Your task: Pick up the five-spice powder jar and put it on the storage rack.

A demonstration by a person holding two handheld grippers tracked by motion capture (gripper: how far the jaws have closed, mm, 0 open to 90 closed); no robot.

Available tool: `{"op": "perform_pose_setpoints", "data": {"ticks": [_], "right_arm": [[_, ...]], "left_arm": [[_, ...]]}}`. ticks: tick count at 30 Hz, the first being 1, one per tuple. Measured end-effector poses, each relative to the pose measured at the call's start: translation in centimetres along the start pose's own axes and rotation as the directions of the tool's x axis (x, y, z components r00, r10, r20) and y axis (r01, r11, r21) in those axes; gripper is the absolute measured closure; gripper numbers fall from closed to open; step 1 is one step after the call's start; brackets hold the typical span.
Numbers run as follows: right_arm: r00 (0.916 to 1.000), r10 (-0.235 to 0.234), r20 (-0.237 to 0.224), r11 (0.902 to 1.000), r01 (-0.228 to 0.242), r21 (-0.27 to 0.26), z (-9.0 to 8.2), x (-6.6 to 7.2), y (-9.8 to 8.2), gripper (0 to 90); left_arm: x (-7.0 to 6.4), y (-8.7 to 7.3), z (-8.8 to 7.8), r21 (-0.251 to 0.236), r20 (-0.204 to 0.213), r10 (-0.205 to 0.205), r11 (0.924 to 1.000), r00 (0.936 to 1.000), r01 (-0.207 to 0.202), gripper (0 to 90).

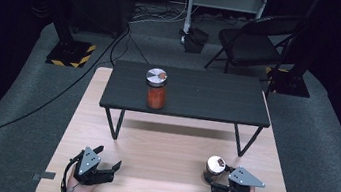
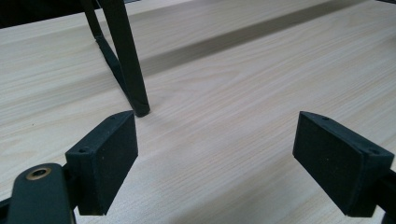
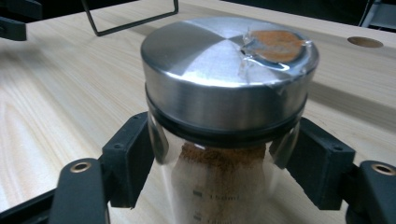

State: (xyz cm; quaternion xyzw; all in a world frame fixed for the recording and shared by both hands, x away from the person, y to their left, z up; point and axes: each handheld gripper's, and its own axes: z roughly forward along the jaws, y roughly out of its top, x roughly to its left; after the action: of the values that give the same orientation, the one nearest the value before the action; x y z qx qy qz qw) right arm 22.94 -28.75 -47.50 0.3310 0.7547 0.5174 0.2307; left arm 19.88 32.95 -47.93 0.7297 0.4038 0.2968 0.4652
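A glass jar of brown powder (image 3: pixel 224 93) with a silver lid stands on the light wooden table (image 1: pixel 172 141) at the front right. My right gripper (image 3: pixel 224 163) is shut on its glass body just under the lid, one jaw on each side. From above, the jar (image 1: pixel 214 168) sits just left of that gripper (image 1: pixel 219 183). A second jar, filled with orange-red powder (image 1: pixel 157 91), stands on the left part of a low black table (image 1: pixel 209 96). My left gripper (image 1: pixel 108 158) rests open at the front left, with nothing between its jaws (image 2: pixel 215 158).
A leg of the black table (image 2: pixel 128 70) stands just ahead of the left gripper. Beyond the tables are a black folding chair (image 1: pixel 252 42), a stand base with yellow-black tape (image 1: pixel 71 54) and cables on the grey floor.
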Motion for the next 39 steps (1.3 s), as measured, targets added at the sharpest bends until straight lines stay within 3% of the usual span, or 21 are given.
{"op": "perform_pose_setpoints", "data": {"ticks": [11,24,39], "right_arm": [[0.9996,-0.014,0.025,0.9997,0.013,0.02,-0.2,0.6,0.9,29.8],[0.9986,0.015,0.052,0.9998,-0.014,-0.013,-2.5,0.0,2.7,29.8],[0.997,-0.006,0.077,0.9987,0.01,-0.049,-4.4,-0.4,6.8,29.8]], "left_arm": [[0.0,0.0,0.0,0.0,0.0,-0.003,1.0,1.0,0.003,14.0],[0.0,-0.1,0.0,-0.003,-0.004,-0.006,1.0,1.0,0.006,14.0],[0.0,0.0,0.0,-0.002,-0.004,-0.009,1.0,1.0,0.009,14.0]]}}
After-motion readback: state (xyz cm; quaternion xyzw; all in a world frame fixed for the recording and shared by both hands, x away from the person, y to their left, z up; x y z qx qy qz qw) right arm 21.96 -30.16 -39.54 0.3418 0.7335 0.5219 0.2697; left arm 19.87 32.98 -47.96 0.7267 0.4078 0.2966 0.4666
